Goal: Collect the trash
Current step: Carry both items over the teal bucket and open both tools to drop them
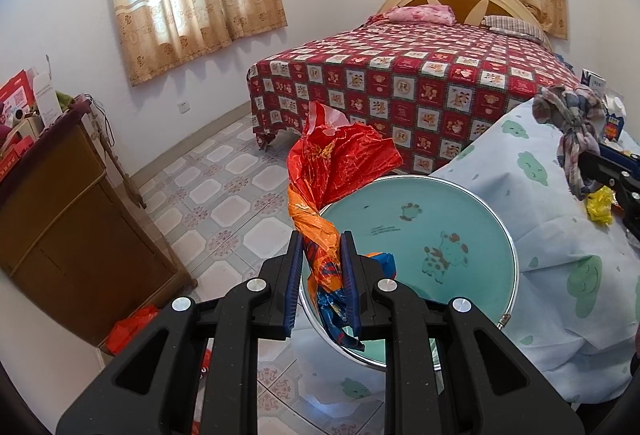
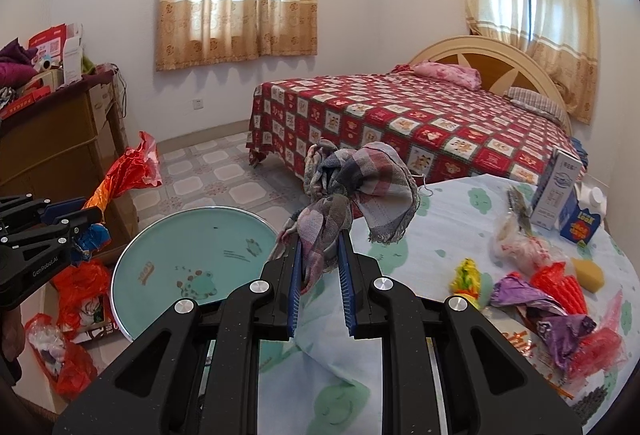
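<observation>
left gripper (image 1: 323, 267) pinches twisted orange bag (image 1: 340, 163): light, crinkly, slippery | right gripper (image 2: 320, 267) clamps knotted plaid rag (image 2: 356, 179): soft, limp; grip at knot

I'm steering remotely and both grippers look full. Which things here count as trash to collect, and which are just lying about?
Belongs to the job:
- red-orange plastic bag, clamped in the left gripper
- yellow wrapper, purple wrapper and red wrapper on the table

Likely not trash:
- plaid cloth, clamped in the right gripper
- milk carton
- round teal tray
- bed
</observation>
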A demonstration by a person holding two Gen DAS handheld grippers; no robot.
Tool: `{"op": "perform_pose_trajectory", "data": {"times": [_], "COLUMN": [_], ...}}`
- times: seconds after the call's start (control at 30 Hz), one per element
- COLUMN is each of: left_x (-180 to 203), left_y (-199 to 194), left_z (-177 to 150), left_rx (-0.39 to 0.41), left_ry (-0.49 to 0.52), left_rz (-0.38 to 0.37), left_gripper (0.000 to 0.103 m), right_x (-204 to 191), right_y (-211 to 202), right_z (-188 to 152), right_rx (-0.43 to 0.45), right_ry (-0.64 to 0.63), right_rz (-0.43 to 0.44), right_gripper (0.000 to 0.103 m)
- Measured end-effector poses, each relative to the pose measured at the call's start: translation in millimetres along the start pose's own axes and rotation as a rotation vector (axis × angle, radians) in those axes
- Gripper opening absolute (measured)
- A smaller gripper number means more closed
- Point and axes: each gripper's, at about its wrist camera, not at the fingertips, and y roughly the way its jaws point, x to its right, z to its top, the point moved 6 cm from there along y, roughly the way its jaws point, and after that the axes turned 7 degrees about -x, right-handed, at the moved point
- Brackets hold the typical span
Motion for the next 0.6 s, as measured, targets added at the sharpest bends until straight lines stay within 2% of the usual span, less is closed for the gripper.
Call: {"op": "perform_pose_trajectory", "data": {"times": [0.6], "left_x": [-5.5], "left_y": [0.5], "left_z": [1.0], "left_rx": [-0.003], "left_ry": [-0.034], "left_rz": [-0.006], "left_gripper": [0.021], "right_x": [-29.1], "right_y": [17.0], "right_z": [6.0], "right_rx": [-0.016], "right_ry": [-0.041], "right_rz": [0.032], "right_gripper": [0.018]}}
